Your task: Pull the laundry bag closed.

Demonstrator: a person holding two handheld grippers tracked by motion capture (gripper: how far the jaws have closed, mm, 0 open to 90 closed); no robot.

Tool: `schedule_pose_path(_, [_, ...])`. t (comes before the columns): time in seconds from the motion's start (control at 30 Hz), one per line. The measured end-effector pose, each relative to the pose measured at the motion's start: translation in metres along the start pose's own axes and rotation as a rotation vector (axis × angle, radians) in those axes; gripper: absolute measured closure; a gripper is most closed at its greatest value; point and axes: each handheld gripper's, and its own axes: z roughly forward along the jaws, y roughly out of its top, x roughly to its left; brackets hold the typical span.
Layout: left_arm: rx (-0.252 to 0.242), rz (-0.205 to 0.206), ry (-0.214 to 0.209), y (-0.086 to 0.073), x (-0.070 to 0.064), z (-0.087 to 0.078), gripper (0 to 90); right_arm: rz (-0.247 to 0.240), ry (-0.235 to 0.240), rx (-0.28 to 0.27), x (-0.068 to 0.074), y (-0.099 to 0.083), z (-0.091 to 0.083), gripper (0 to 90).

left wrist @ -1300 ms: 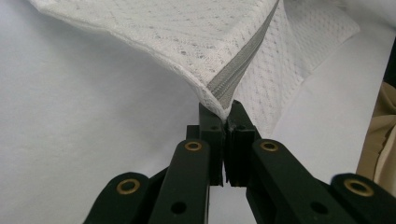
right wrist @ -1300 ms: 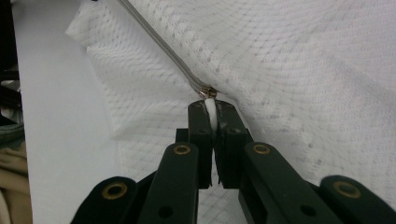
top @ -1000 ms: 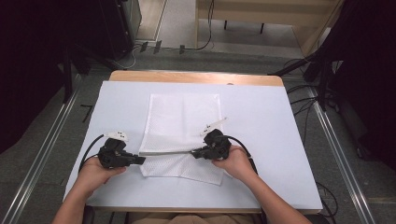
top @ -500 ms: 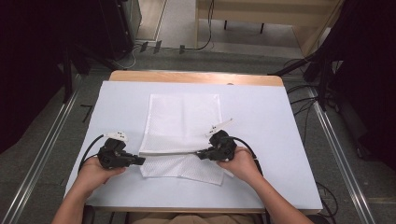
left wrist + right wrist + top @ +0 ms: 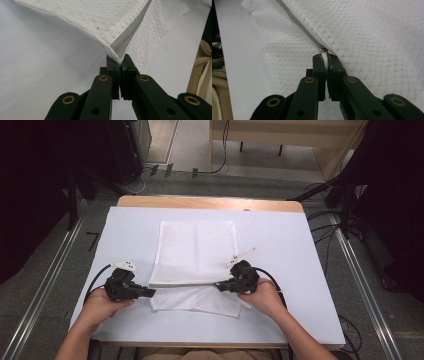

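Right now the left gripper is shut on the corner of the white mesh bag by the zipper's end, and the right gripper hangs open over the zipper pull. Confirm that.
Not quite. The right gripper is shut on the white zipper pull, as the right gripper view shows. The left gripper is indeed shut on the mesh bag at the zipper's end.

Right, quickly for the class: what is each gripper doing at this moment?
Left gripper: shut on the corner of the white mesh bag at the zipper's end.
Right gripper: shut on the white zipper pull.
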Motion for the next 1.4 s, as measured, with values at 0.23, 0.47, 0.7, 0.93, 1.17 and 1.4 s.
schedule_pose_path(0.23, [0.006, 0.003, -0.002, 0.0, 0.0, 0.0, 88.6, 0.003, -0.004, 0.012, -0.002, -0.004, -0.003, 88.1])
schedule_pose_path(0.47, [0.01, 0.002, 0.0, 0.0, 0.001, 0.0, 88.6, 0.008, 0.001, 0.009, -0.005, -0.009, -0.007, 88.1])
schedule_pose_path(0.7, [0.012, 0.001, 0.001, 0.0, 0.001, 0.0, 88.6, 0.013, -0.003, 0.009, -0.005, -0.011, -0.012, 88.1])
schedule_pose_path(0.93, [0.01, 0.0, -0.004, -0.001, 0.001, 0.0, 88.7, 0.027, -0.004, 0.015, -0.008, -0.016, -0.015, 88.1])
schedule_pose_path(1.17, [0.008, -0.002, 0.003, -0.002, 0.001, 0.0, 88.7, 0.031, -0.01, 0.019, -0.011, -0.022, -0.021, 88.1])
schedule_pose_path(1.4, [0.007, -0.007, -0.005, -0.003, 0.002, 0.0, 88.8, 0.036, -0.012, 0.026, -0.014, -0.028, -0.026, 88.1])
